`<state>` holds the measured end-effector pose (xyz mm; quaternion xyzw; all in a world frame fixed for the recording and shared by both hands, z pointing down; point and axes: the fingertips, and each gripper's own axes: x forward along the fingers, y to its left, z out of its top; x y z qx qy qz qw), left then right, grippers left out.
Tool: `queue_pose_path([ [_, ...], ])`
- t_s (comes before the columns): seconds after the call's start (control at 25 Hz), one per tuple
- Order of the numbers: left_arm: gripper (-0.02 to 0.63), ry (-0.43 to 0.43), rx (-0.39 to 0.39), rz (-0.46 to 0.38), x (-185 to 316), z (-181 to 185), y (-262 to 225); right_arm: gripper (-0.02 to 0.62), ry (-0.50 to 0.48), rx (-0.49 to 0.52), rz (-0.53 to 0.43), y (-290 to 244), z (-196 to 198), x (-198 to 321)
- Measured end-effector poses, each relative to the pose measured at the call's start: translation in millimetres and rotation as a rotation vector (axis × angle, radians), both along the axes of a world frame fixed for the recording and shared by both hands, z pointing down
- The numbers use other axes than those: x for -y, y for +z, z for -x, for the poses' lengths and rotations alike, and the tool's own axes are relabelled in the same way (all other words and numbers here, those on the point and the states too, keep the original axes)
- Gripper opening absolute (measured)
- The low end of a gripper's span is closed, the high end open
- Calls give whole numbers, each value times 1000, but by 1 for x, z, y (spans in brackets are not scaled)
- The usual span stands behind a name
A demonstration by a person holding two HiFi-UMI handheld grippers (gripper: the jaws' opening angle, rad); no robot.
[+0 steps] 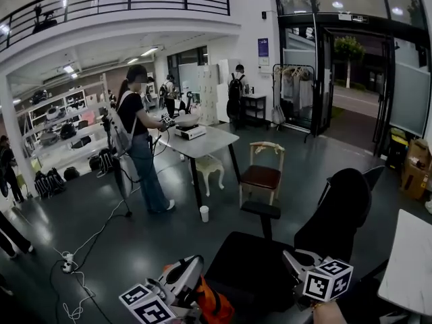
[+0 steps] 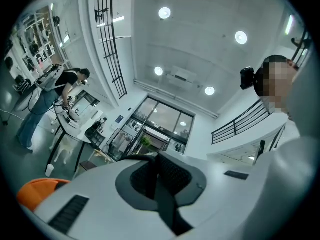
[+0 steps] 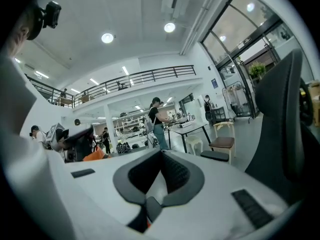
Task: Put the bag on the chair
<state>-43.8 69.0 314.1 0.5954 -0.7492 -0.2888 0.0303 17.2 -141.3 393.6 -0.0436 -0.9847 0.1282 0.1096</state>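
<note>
Left tool (image 2: 159, 166) pinches a flat black strap (image 2: 169, 209); right tool (image 3: 161, 171) ribbed, fully closed

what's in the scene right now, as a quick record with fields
left gripper: jaws together, aimed up toward the ceiling
right gripper: jaws together, roughly level
chair: black office chair, just ahead of both grippers
bag: none clearly made out
background: person standing at a table, wooden chair next to it
</note>
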Motion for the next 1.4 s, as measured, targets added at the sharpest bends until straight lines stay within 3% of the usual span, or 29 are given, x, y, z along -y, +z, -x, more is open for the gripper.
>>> queue_pose_path([
  [0.32, 2, 9, 29, -55, 17, 31, -10, 3, 2, 28, 8, -3, 35, 16],
  [0.52, 2, 26, 40, -35, 28, 35, -8, 2, -45, 22, 26, 13, 42, 8],
  [0.76, 2, 56, 93, -55, 43, 44, -30, 2, -16, 33, 27, 11, 40, 17],
  [1.0, 2, 169, 163, -147, 60, 46, -73, 2, 64, 16, 1, 3, 32, 34],
  [1.4, 2, 370, 135, -145, 113, 113, -76, 3, 250, 29, -19, -7, 65, 57],
])
